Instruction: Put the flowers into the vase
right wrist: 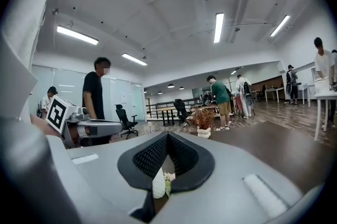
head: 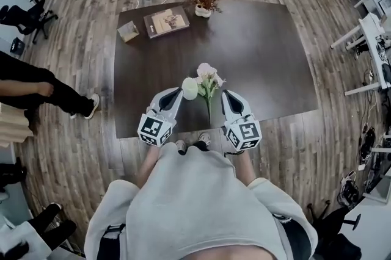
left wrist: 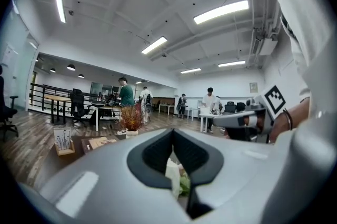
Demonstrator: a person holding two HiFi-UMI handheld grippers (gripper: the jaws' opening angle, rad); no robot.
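Dark desk (head: 263, 51), flowers (head: 208, 79) between left claw (head: 180, 92) and right claw (head: 225, 94), both closed on nothing; I'd open right, pinch them low.

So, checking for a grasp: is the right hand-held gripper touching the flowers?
Apart. Head view shows dark table between the right hand-held gripper and the flowers; in the right gripper view its jaws are shut on nothing.

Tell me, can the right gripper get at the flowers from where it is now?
Probably yes. The flowers are just beside the right gripper, with nothing between them; the white vase is on their far side. The gripper's jaws are shut, though, so they would have to open first.
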